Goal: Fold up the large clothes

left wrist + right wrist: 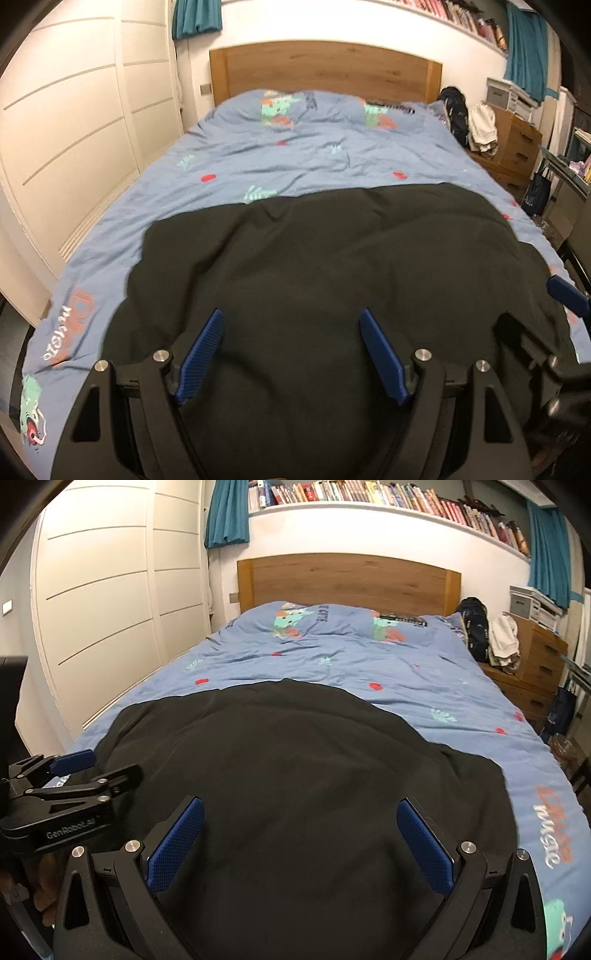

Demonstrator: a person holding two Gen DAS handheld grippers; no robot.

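Both grippers, left gripper [291, 354] and right gripper [301, 843], hover with jaws spread over a black garment [314, 266] on the bed [295, 155], apparently before folding; next, pinch an edge

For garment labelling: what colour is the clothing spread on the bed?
Plain black garment, clearest in the right wrist view.

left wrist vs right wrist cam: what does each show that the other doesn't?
Left wrist only: right gripper at the frame's right edge.
Right wrist only: full bookshelf above the headboard, and left gripper seen side-on at left.
Both: black garment spread on the blue duvet, wooden headboard, each camera's own open fingers over the garment.
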